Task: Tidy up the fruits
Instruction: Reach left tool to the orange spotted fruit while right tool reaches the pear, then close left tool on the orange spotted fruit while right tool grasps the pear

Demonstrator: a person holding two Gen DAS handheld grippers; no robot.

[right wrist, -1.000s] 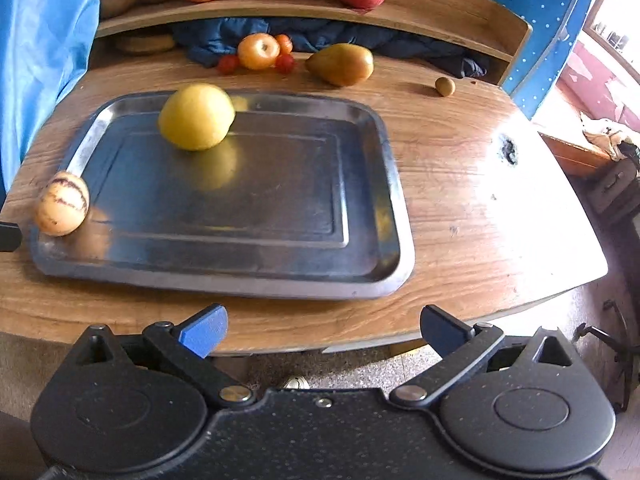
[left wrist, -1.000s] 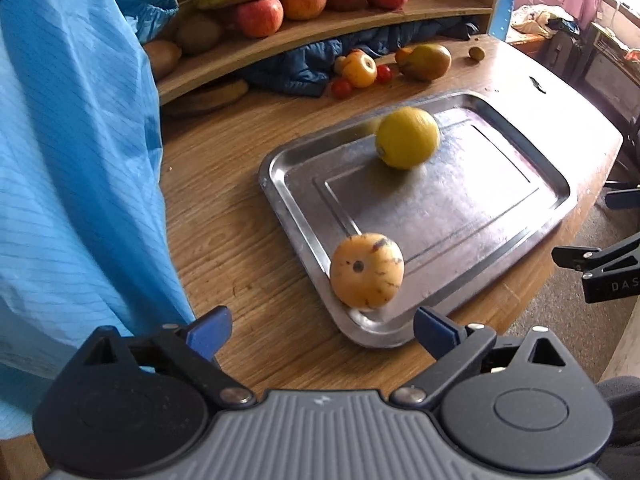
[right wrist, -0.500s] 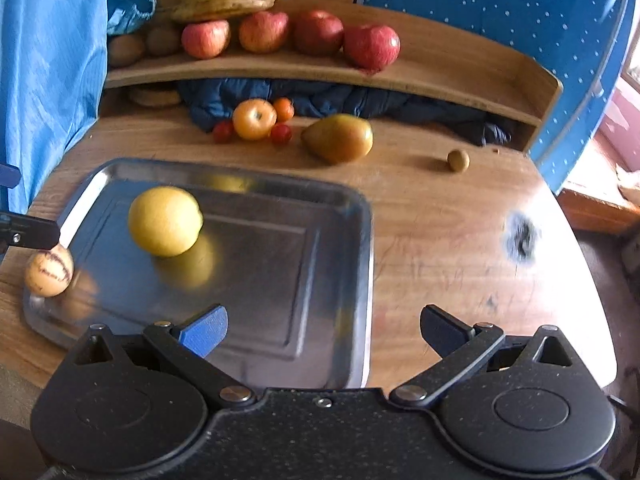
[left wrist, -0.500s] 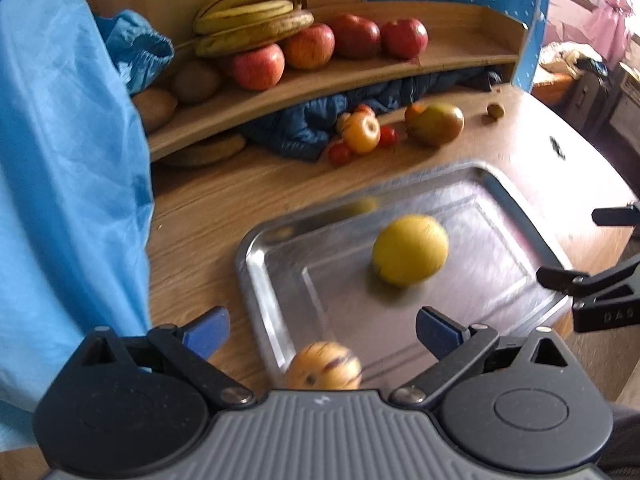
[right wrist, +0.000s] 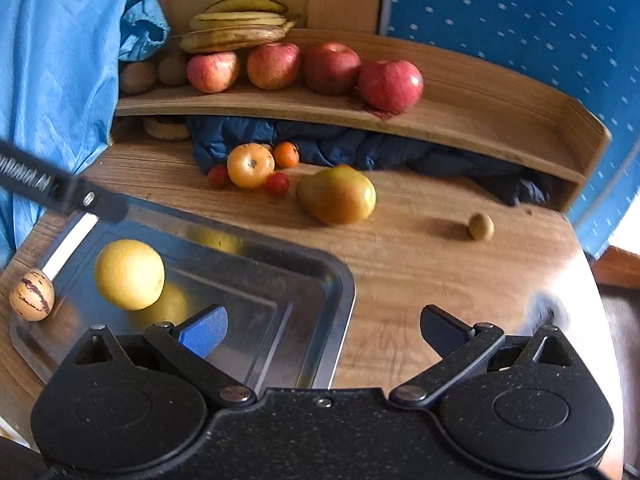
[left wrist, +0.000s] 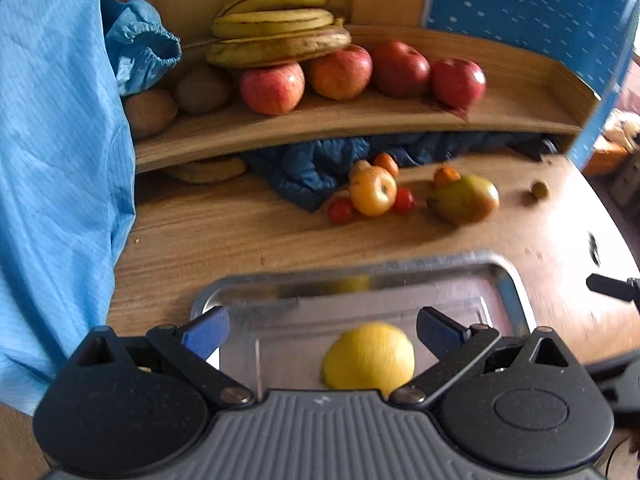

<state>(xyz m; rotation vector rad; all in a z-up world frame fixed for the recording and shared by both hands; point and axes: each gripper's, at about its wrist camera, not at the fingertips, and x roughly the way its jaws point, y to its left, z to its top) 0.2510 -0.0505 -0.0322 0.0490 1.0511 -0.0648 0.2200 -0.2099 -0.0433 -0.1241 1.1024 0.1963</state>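
Both tongs, left (left wrist: 322, 330) and right (right wrist: 323, 328), are held wide apart, gripping nothing. A lemon (right wrist: 129, 274) and melon (right wrist: 31, 295) are seen by the tray's (right wrist: 340, 280) left edge.

Wooden table (right wrist: 420, 280) and its raised shelf (right wrist: 460, 116)

The table bears a metal tray (right wrist: 280, 280), a mango (right wrist: 338, 196), small fruits and blue cloth (right wrist: 360, 148); the shelf carries apples (right wrist: 390, 84) and bananas (right wrist: 236, 28).

The left gripper's body hides the lower part of the yellow fruit (left wrist: 369, 354) on the metal tray (left wrist: 516, 304). Beyond the tray, the small round thing (left wrist: 540, 190) is too blurred to name.
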